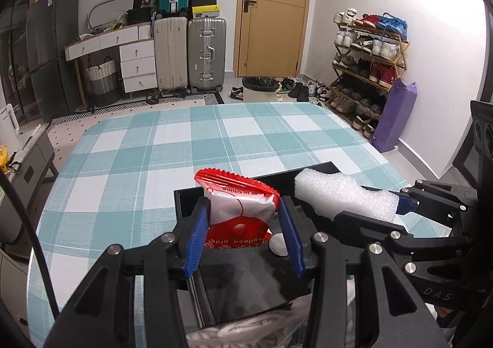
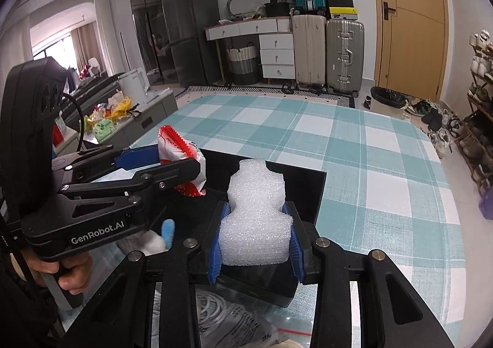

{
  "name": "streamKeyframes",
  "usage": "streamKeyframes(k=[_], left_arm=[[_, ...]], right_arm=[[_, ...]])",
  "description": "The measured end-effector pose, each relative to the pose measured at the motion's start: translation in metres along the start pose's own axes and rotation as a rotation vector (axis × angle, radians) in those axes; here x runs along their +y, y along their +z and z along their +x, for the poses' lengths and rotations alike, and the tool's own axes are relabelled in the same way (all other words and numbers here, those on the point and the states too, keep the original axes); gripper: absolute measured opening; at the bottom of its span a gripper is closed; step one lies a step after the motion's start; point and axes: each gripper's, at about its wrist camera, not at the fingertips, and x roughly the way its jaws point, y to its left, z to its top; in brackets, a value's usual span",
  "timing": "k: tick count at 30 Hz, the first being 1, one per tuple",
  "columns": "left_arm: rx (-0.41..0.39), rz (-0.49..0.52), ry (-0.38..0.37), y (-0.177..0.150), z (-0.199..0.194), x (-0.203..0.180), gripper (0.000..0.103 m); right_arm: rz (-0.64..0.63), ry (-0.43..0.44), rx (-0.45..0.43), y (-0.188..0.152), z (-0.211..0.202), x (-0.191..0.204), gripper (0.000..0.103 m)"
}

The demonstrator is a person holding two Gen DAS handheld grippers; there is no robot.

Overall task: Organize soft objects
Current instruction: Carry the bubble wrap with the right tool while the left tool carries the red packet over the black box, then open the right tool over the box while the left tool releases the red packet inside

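Observation:
My left gripper is shut on a red-and-white plastic packet, its blue pads pressing both sides. The packet hangs over a black open box on the checked tablecloth. In the right wrist view my right gripper is shut on a white foam block, held above the same black box. The foam block and the right gripper also show at the right of the left wrist view. The left gripper with the packet shows at the left of the right wrist view.
A teal-and-white checked cloth covers the table. Clear bags holding white cable lie at the near edge under the grippers. A small round white disc lies inside the box. A hand grips the left tool's handle.

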Motion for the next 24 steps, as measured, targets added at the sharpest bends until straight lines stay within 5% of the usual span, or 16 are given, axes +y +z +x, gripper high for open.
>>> streamKeyframes(k=[16, 20, 24], left_arm=[[0.038, -0.006, -0.008, -0.002, 0.014, 0.004, 0.050], [0.040, -0.008, -0.011, -0.002, 0.012, 0.005, 0.060], [0.038, -0.004, -0.017, -0.002, 0.003, 0.003, 0.091]], right_arm=[[-0.033, -0.044, 0.025, -0.002, 0.018, 0.000, 0.038], [-0.034, -0.057, -0.004, -0.002, 0.010, -0.001, 0.056], [-0.022, -0.088, -0.046, -0.004, -0.005, -0.004, 0.070]])
